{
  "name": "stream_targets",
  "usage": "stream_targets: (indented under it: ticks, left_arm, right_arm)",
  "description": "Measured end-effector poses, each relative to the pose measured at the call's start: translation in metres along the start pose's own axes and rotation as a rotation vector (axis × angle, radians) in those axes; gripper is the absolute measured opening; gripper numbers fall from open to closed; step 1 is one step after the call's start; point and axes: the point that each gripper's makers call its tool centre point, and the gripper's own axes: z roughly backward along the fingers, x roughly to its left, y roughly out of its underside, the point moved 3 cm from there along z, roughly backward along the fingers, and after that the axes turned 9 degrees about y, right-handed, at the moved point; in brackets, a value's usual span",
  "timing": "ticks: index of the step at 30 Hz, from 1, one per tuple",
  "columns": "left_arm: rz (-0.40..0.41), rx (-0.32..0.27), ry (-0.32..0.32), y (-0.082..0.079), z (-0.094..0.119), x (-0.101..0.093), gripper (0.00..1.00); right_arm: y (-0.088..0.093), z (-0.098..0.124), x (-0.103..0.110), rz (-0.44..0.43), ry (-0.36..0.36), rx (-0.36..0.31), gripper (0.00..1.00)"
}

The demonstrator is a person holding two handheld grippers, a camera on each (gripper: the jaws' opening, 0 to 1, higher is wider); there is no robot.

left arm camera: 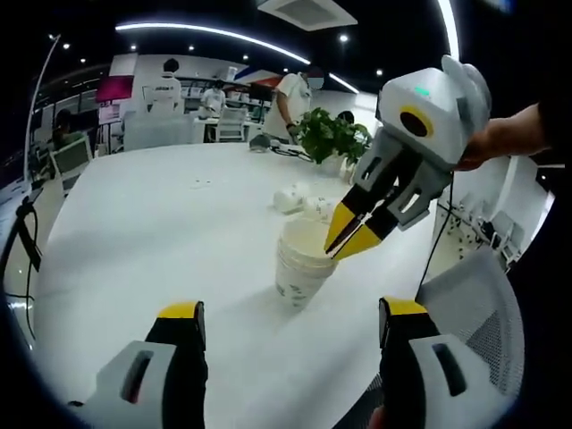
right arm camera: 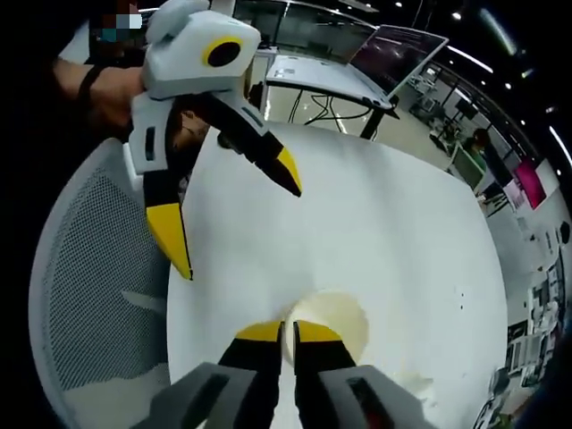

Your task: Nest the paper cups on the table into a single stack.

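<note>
Bright office lighting falls across a broad white table [left arm camera: 152,232] with people working at desks behind it. From the right gripper [right arm camera: 288,335], its yellow-tipped jaws sit nearly closed, pinching the near rim of the top paper cup [right arm camera: 335,317] at about six o'clock of the mouth. Seen from the left gripper view, those jaws dip into the stack of cups [left arm camera: 299,268], which stands upright just past the table's middle, toward two o'clock from the left gripper [left arm camera: 290,322]. That left gripper hovers wide open and empty, well short of the stack. Further out, some crumpled white items [left arm camera: 299,198] lie at twelve o'clock of the stack, with a potted plant [left arm camera: 331,136] beyond and a mesh chair [left arm camera: 474,308] at the table's edge. Pinched on one thin wall, the cup could crease or cock sideways, jam before seating, or tip the stack if pushed off-centre.
</note>
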Motion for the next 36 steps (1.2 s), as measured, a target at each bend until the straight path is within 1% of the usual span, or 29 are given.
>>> stream_targets:
  ticks: [5,10,15,17,20,23,25,29,31,36]
  left_arm:
    - [-0.005,0.006,-0.005,0.0,0.001,0.0,0.78]
    - [-0.016,0.027,-0.004,0.0,-0.002,-0.003,0.78]
    - [-0.017,0.024,-0.028,-0.008,0.002,0.001,0.78]
    - [-0.017,0.022,-0.046,-0.012,0.007,0.001,0.78]
    - [-0.017,0.015,-0.07,-0.018,0.009,0.004,0.78]
    - [-0.024,0.007,-0.095,-0.022,0.014,0.005,0.79]
    - [-0.031,0.015,-0.107,-0.021,0.016,0.007,0.79]
    - [-0.034,0.03,-0.129,-0.02,0.021,0.011,0.8]
    - [-0.035,0.033,-0.146,-0.022,0.024,0.012,0.8]
    - [-0.025,0.034,-0.173,-0.018,0.023,0.012,0.8]
  right_arm:
    - [0.002,0.002,0.0,-0.004,0.01,-0.009,0.04]
    - [0.003,0.006,-0.003,-0.029,0.034,-0.041,0.11]
    - [0.004,0.013,-0.011,-0.106,0.076,-0.105,0.29]
    - [0.006,0.015,-0.014,-0.122,0.087,-0.116,0.35]
    - [0.011,0.017,-0.017,-0.145,0.103,-0.126,0.4]
    - [0.014,0.017,-0.019,-0.194,0.117,-0.145,0.44]
    - [0.016,0.016,-0.02,-0.22,0.123,-0.166,0.46]
    - [0.022,0.013,-0.016,-0.241,0.114,-0.157,0.51]
    - [0.024,0.012,-0.015,-0.259,0.11,-0.155,0.52]
    - [0.023,0.011,-0.017,-0.278,0.111,-0.174,0.53]
